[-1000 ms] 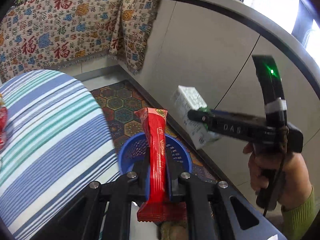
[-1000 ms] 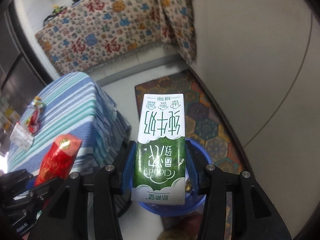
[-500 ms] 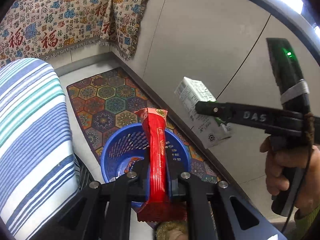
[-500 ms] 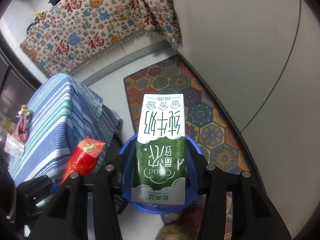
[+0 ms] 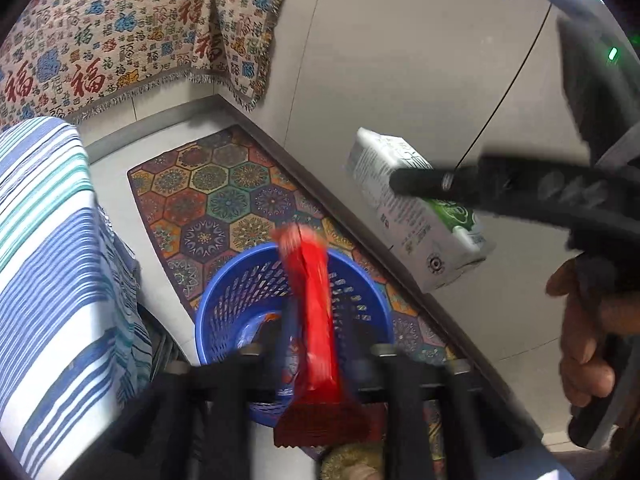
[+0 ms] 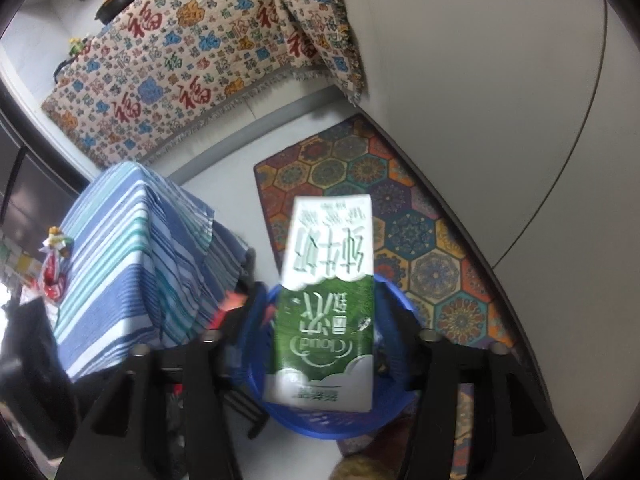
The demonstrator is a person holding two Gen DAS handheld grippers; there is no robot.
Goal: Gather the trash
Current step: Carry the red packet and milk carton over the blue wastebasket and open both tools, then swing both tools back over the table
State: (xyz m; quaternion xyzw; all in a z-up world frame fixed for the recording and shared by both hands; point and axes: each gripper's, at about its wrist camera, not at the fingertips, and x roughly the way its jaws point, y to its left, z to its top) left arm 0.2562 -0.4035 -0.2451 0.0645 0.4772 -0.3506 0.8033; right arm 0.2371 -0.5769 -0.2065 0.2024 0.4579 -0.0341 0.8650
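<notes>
A red snack wrapper (image 5: 316, 312) stands between the fingers of my left gripper (image 5: 316, 364), right above a blue plastic basket (image 5: 224, 308) on the floor. The left jaws stand apart with a gap on each side of the wrapper, which looks blurred and tilted. A green and white milk carton (image 6: 326, 304) sits between the fingers of my right gripper (image 6: 320, 344), over the same basket (image 6: 316, 424). The right jaws are spread wide of the carton's sides. The carton (image 5: 416, 216) also shows in the left wrist view, up right of the basket.
A table with a blue striped cloth (image 5: 44, 264) stands left of the basket. A patterned hexagon rug (image 5: 224, 196) lies under it. A grey cabinet front (image 5: 400, 80) runs along the right. A patterned hanging cloth (image 6: 192, 60) covers the far side.
Both grippers have moved down over the basket. Both pairs of jaws have opened, and the wrapper and the carton now look loose and blurred between them.
</notes>
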